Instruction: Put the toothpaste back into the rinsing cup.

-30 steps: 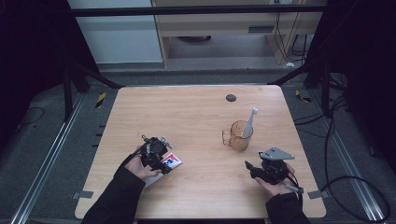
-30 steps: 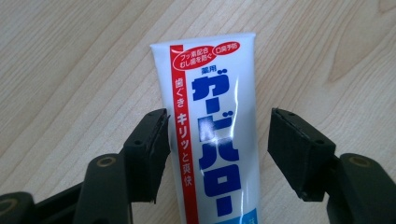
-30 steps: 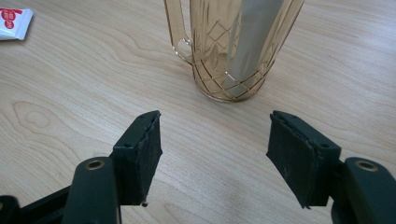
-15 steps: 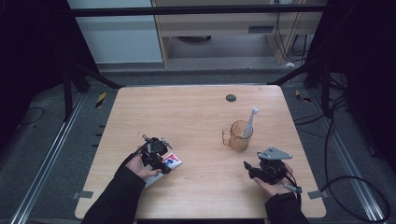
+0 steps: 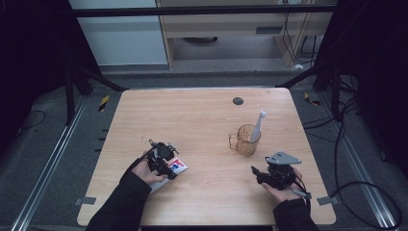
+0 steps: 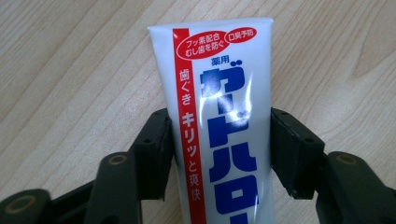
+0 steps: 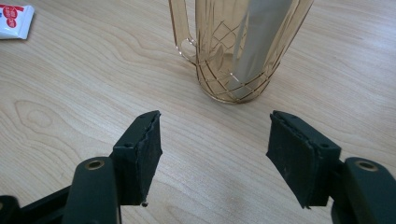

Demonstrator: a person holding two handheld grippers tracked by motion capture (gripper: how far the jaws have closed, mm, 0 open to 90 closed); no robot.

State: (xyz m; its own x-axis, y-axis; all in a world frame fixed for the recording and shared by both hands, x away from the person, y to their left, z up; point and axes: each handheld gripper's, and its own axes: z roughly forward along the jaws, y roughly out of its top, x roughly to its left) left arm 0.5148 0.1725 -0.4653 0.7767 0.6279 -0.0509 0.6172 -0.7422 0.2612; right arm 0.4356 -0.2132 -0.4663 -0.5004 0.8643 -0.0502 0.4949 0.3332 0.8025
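The left tool has just been closing its jaws around the toothpaste tube — the pads now meet both sides of the tube, which lies flat near the bench's front-left. That looks like the pick-up grip setting. The right tool hovers open and empty, just short of the amber cup holding a toothbrush. The wide stretch of bench between tube and cup is free — the front edge is close behind both hands.

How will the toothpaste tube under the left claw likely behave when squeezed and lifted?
The toothpaste tube is glossy plastic, so it may slip. It looks soft and flattened toward its sealed end, so it probably dents under the left claw, whose jaws have just been closing around it. It seems light.
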